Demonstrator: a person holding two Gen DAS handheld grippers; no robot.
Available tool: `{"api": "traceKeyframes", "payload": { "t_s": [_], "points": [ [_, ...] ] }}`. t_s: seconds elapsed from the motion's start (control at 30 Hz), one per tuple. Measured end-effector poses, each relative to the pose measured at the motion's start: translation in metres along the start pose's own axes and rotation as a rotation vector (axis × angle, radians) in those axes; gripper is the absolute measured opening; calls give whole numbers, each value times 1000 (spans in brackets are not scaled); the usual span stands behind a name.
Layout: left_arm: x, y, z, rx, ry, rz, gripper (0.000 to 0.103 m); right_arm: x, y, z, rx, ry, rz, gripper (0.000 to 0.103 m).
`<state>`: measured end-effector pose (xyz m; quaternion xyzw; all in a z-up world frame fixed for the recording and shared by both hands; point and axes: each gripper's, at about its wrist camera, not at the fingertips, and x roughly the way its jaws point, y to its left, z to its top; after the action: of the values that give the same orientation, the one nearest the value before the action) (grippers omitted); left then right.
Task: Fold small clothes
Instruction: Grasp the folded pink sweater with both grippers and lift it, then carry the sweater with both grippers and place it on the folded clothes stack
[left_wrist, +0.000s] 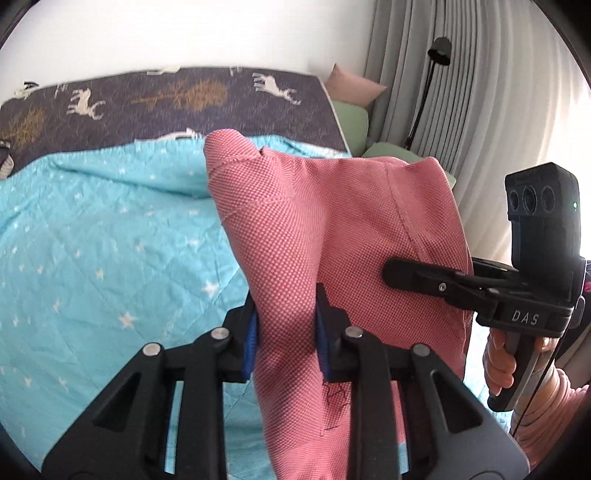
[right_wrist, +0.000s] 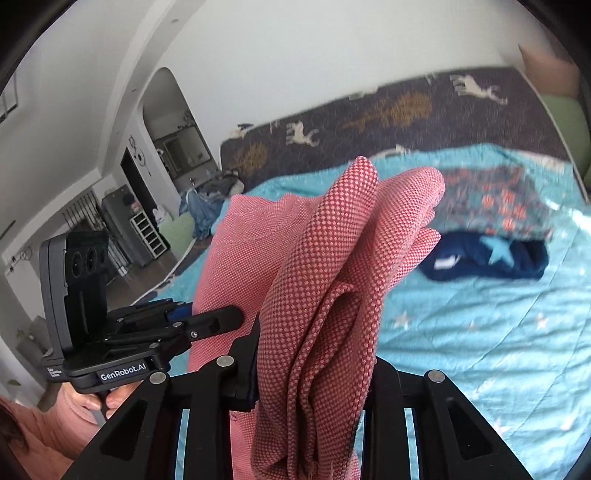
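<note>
A pink-red woven garment (left_wrist: 314, 221) hangs in the air above the bed, held by both grippers. My left gripper (left_wrist: 286, 325) is shut on a bunched edge of it between its blue pads. My right gripper (right_wrist: 314, 354) is shut on another bunched, folded part of the garment (right_wrist: 332, 295). In the left wrist view the right gripper (left_wrist: 406, 275) comes in from the right and pinches the cloth. In the right wrist view the left gripper (right_wrist: 229, 317) comes in from the left against the cloth.
A turquoise star-print quilt (left_wrist: 92, 240) covers the bed, with a dark deer-print blanket (left_wrist: 166, 99) at its far end. A navy garment (right_wrist: 487, 258) and a patterned folded one (right_wrist: 498, 206) lie on the quilt. Pillows (left_wrist: 351, 110), grey curtains (left_wrist: 461, 92) and a black lamp (left_wrist: 439, 50) stand at right.
</note>
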<state>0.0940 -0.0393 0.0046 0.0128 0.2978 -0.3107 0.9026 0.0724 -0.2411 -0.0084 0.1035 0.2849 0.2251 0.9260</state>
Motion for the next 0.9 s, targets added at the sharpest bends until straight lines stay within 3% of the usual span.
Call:
{"api": "traceKeyframes", "payload": {
  "t_s": [0.33,0.73,0.9],
  "points": [
    [-19,-15,19,33,-56,-10,29,-37,32,18,-102,-84,-69,29],
    [-2,-53,69,106,-72,-22,29,-60,8,57,-169,-160,-149,29],
    [13,-69,103,130,-96,-56,29,-76,-24,82,-102,-189,-129,29]
  ]
}}
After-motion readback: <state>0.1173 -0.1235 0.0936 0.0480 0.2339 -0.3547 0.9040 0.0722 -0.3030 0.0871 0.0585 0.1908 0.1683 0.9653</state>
